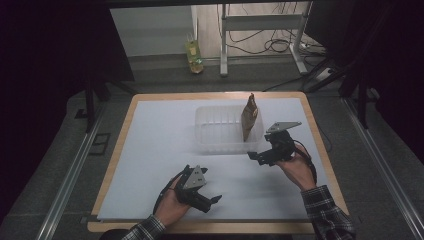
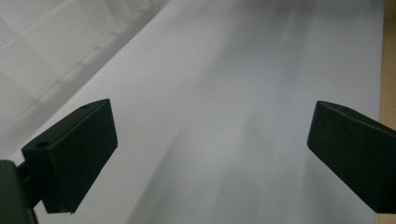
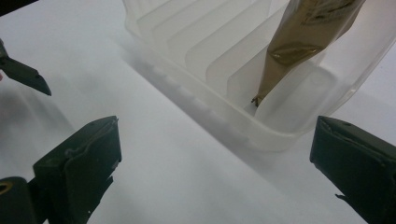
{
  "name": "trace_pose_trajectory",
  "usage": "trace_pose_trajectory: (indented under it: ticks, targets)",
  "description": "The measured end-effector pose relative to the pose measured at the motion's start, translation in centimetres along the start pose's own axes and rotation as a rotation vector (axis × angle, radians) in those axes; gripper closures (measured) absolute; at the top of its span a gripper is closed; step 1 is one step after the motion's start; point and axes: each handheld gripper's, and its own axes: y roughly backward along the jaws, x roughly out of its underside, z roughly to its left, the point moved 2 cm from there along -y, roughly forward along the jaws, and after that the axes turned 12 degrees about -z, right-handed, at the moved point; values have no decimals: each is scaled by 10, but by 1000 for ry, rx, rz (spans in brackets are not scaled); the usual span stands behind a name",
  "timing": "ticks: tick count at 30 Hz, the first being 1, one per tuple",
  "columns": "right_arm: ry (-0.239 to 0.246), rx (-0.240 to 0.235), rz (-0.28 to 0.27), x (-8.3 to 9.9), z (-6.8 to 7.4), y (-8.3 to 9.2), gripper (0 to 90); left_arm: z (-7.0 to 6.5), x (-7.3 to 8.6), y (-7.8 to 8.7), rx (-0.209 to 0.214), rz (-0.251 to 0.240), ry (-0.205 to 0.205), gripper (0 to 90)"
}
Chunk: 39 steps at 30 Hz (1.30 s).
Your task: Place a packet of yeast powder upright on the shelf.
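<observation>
so our right gripper sits wide open and empty at five o'clock of the clear bin, whose slot props the brown packet upright; left gripper gapes empty too.

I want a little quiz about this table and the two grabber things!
1. True or false: the brown packet stands in the clear slotted tray.
2. Which gripper is nearer the tray? A) left gripper B) right gripper
3. Fill in: both grippers' fingers are wide ____ and hold nothing.

Key: 1 true; 2 B; 3 open.
</observation>
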Motion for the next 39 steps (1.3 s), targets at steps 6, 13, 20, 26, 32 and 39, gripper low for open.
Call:
trace_pose_trajectory:
  ticks: [6,13,20,26,32,39]
  targets:
    - [1,-14,6,3,3,2,24,0,1,0,-2,2,-5,13]
    - [15,-29,8,8,12,5,24,2,1,0,-8,0,-8,13]
    - [31,-42,21,16,18,6,24,2,1,1,-12,1,-11,13]
    - [41,-48,28,21,21,7,24,2,1,1,-14,3,-13,13]
    - [49,-53,42,26,23,9,24,3,1,2,-20,5,-12,13]
    - [50,-53,32,29,23,16,24,2,1,1,-15,8,-17,14]
